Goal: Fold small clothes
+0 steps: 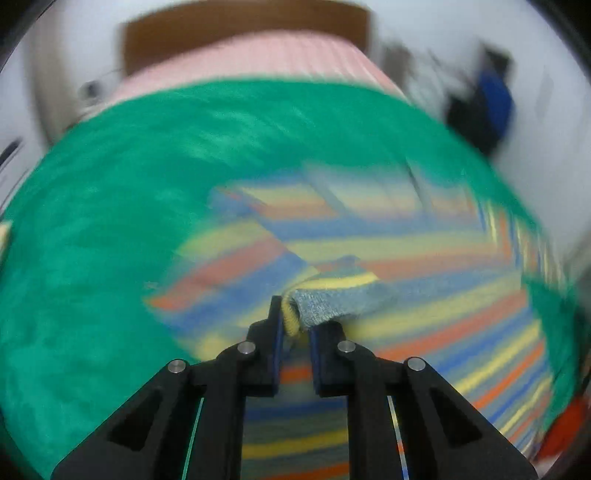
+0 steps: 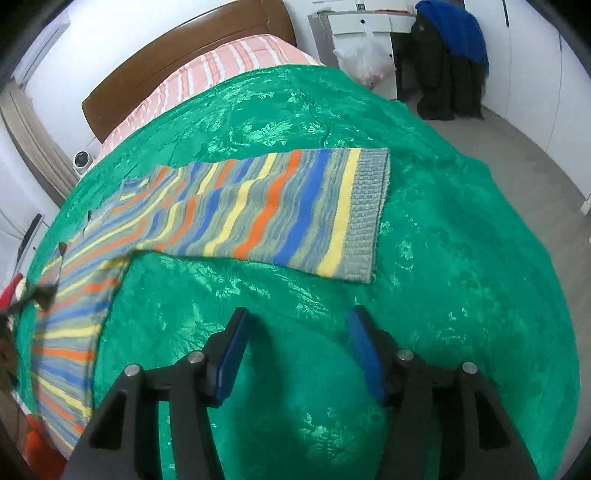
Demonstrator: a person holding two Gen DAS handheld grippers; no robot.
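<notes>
A striped knitted sweater [image 2: 258,206] in blue, yellow, orange and grey lies spread on a green bedspread [image 2: 443,258]. Its grey ribbed hem points right in the right wrist view, and one sleeve [image 2: 70,317] runs down the left side. In the blurred left wrist view, my left gripper [image 1: 297,328] is shut on a grey ribbed cuff with a yellow stripe [image 1: 321,306], lifted above the rest of the sweater [image 1: 424,258]. My right gripper [image 2: 295,354] stands open over bare green cloth, below the sweater's body, with nothing between its blue pads [image 2: 231,365].
A pink striped cover [image 2: 229,66] and a brown headboard [image 2: 177,48] lie at the bed's far end. Dark and blue clothes [image 2: 450,59] hang at the back right beside a white cabinet [image 2: 362,26]. Grey floor [image 2: 517,147] runs along the right of the bed.
</notes>
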